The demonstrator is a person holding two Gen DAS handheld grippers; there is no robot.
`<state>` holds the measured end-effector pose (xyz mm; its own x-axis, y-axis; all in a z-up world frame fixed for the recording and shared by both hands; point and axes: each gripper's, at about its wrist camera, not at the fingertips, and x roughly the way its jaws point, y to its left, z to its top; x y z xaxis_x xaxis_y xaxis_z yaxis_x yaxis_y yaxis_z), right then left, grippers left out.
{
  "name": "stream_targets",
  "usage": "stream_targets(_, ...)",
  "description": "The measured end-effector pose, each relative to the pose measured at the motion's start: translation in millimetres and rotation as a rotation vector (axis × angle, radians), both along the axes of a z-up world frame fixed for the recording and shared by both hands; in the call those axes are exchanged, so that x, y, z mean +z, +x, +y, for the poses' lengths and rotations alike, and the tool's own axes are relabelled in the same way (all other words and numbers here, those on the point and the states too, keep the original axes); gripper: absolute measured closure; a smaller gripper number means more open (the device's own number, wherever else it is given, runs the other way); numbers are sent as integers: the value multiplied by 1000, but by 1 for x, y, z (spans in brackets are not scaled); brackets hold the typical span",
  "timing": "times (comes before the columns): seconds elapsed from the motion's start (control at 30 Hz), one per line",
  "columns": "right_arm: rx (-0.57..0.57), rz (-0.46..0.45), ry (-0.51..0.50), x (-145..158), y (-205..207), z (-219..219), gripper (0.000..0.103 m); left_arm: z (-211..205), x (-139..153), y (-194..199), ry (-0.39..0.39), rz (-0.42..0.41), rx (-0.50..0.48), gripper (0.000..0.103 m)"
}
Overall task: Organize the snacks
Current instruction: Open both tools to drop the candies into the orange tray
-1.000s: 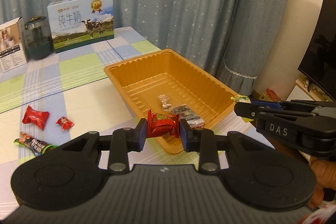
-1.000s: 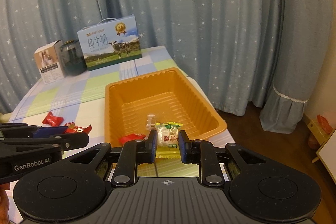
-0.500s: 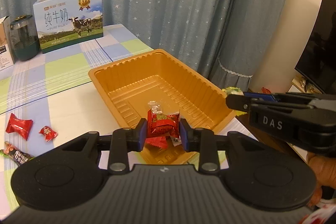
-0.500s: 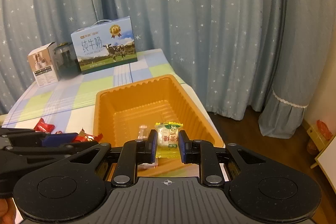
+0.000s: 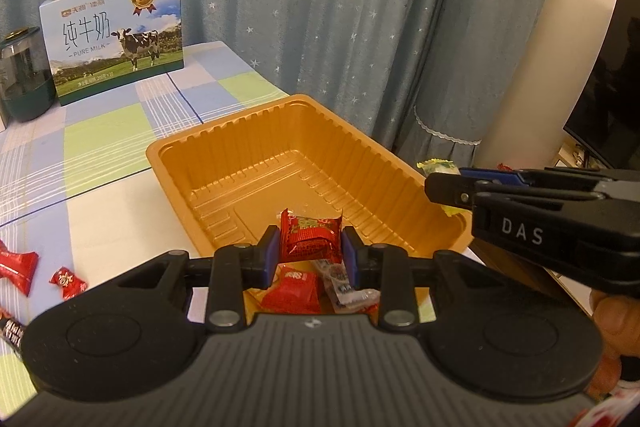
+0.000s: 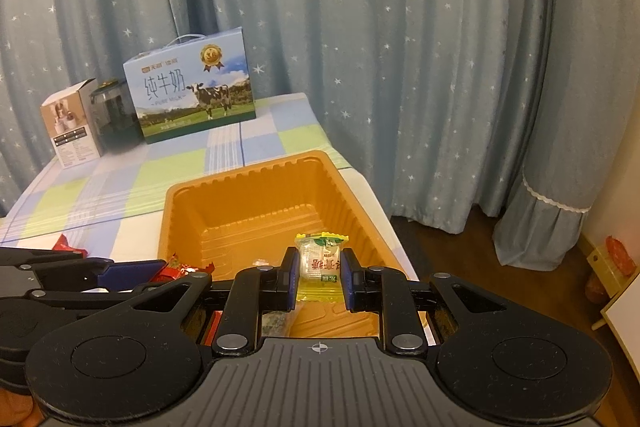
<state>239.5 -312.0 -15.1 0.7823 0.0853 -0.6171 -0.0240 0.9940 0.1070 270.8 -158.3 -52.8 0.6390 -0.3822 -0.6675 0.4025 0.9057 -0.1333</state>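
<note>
My left gripper [image 5: 309, 254] is shut on a red wrapped candy [image 5: 310, 239] and holds it over the near end of the orange tray [image 5: 372, 151]. My right gripper [image 6: 320, 274] is shut on a yellow-green wrapped snack [image 6: 321, 259] over the tray's [image 6: 182, 195] near right part. The right gripper also shows in the left wrist view [image 5: 436, 187], with the snack's tip [image 5: 437, 166] poking out. Another red packet [image 5: 294, 289] and a clear-wrapped snack [image 5: 344, 289] lie in the tray below my left gripper.
Loose red candies [image 5: 16, 265] [image 5: 67, 281] and a dark bar [image 5: 12, 329] lie on the checked tablecloth at left. A milk carton box [image 5: 114, 37], a dark jar [image 5: 24, 79] and a small white box [image 6: 72, 123] stand at the back. The table edge and curtain are right of the tray.
Both grippers have moved forward over the tray's near end with their snacks still held. The tray now sits closer and lower in both views.
</note>
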Motion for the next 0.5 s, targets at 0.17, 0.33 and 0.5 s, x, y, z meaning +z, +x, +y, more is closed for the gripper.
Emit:
stream_targets(0.17,-3,11,-1,-6,8,0,81,-3,-6,10,1,11,-5,73)
stream_targets(0.33,-5,20,-2,-11,13,-1,81,-5,-11,17,-3,18,-9,73)
stream_targets(0.5,-10,27,-2,-14,16,-2,81,-8,-14,24,2,19,-18,73)
